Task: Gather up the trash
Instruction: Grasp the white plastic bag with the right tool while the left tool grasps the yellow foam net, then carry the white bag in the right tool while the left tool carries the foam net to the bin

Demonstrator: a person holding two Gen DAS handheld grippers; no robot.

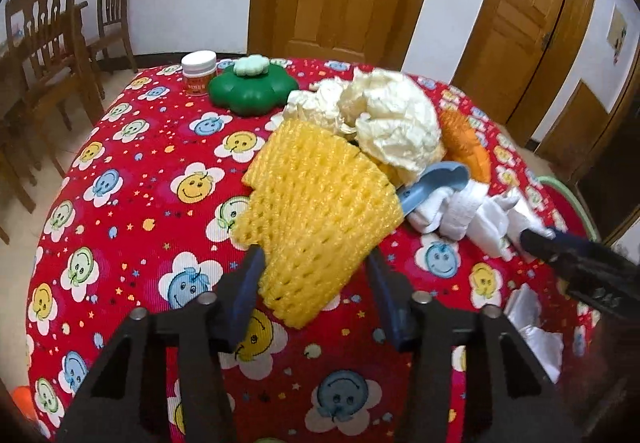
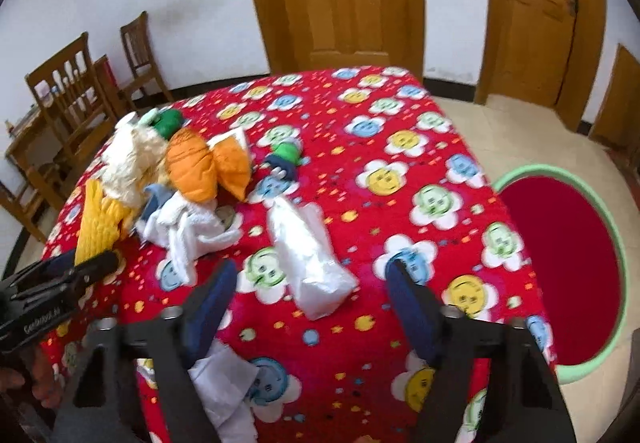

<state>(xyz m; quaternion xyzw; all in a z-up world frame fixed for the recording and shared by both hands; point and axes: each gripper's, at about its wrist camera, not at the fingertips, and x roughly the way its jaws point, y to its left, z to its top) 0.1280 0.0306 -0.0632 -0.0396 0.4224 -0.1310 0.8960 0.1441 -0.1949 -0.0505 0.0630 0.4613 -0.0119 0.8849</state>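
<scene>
So, left wrist view first. The left gripper [image 1: 316, 259] has its jaws closed in on the near end of the yellow foam net [image 1: 316, 203], with a pad touching each side edge. To me that's a pinch on soft foam, which makes sense, since the net is the nearest bit of trash and sticks out of the pile toward the camera. Behind it sit the crumpled cream paper [image 1: 392, 119], a blue scoop [image 1: 436, 183] and a white cloth [image 1: 460, 215], all heaped together and touching. Lifting the net straight up should avoid dragging them. The green flower box [image 1: 252, 91] and little jar [image 1: 199, 73] are at the far left, well apart from the grab. There's plenty of bare table [image 1: 140, 163] on the left.

Now the right wrist view. The right gripper [image 2: 312, 275] is spread wide and not gripping anything. A clear plastic bag [image 2: 308, 259] lies between the fingers, but neither pad touches it, so I'd guess that's the next target. Some white tissue [image 2: 224, 383] sits under the left finger near the table's near edge, and it could get snagged. The tub [image 2: 556, 168], with its green rim and red inside, stands on the floor just past the table's right edge. It's probably the dump spot, and the path over that edge looks open.
</scene>
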